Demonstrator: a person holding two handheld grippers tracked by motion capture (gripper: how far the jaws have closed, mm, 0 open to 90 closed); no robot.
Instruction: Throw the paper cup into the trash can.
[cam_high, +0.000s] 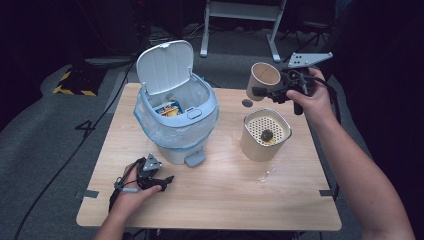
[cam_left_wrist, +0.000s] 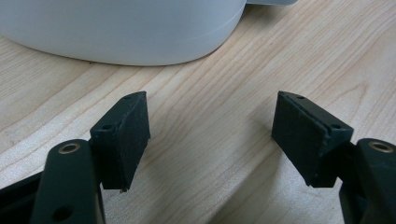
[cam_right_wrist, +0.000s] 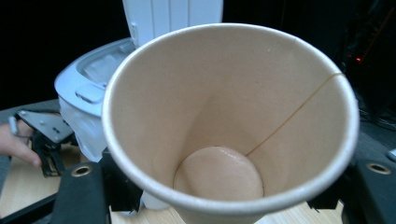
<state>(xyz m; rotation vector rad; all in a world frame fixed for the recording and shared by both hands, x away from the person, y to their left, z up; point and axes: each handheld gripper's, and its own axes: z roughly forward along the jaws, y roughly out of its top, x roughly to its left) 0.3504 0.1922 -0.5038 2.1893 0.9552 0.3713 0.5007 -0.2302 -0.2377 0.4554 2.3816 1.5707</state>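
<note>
The right claw (cam_high: 265, 91) is clamped around a paper cup (cam_high: 263, 79), holding it up in the air above the far right part of the table (cam_high: 225, 200), tipped on its side with its mouth facing the person. In the right gripper view the cup (cam_right_wrist: 229, 126) sits between the two black jaws, and its brownish inside looks wet at the bottom but holds nothing else that I can make out. Just below and nearer the person stands a cream container (cam_high: 265, 134) with a perforated strainer lid, a dark lump and something yellowish resting on that lid. A small dark disc (cam_high: 247, 103) lies on the table close under the cup. To the left is a pale blue pedal bin (cam_high: 176, 120), its lid raised, lined with a clear bag, with a blue and yellow packet (cam_high: 167, 109) inside. The left claw (cam_high: 162, 183) rests low at the near left of the table, just in front of the bin; in the left gripper view its jaws stand wide apart over bare wood, gripping nothing.
</note>
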